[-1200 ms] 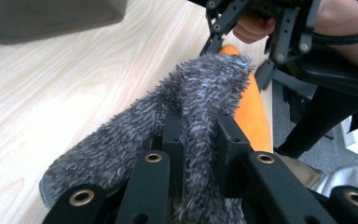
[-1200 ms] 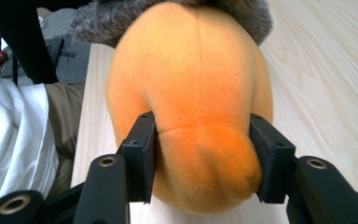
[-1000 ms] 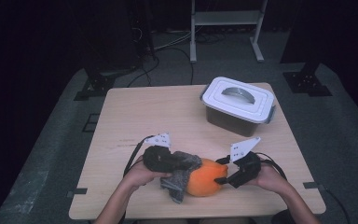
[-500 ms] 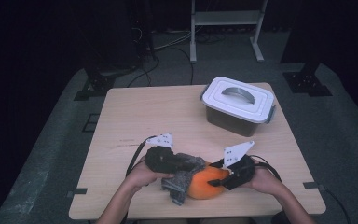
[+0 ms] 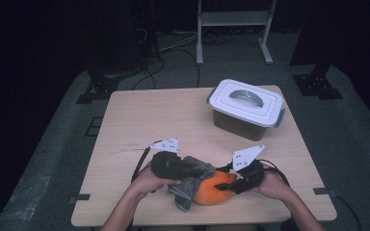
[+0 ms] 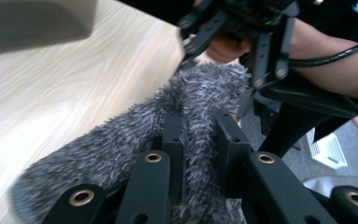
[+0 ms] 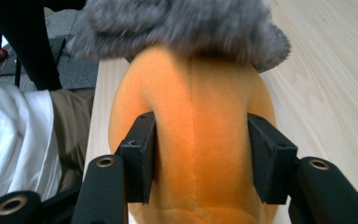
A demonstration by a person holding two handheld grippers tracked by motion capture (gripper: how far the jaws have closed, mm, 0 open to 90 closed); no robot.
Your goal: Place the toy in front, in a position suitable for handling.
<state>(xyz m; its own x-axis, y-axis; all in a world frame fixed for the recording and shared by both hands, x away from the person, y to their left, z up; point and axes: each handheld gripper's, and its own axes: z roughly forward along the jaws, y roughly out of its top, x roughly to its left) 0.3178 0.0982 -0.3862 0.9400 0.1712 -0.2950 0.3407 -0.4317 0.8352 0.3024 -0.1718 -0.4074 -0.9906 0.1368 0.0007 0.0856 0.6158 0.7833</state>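
Apparently to hold both pieces steady near the table's [image 5: 139,120] near edge, the left tool [image 6: 200,140] pinches the grey fuzzy sock [image 6: 200,93] while the right tool [image 7: 200,158], its jaws just closing, squeezes the orange plush toy [image 7: 196,121] the sock covers.

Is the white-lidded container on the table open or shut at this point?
Shut. In the high view the white lid sits flat and square on the container, its grey handle on top, with no gap visible at the rim.
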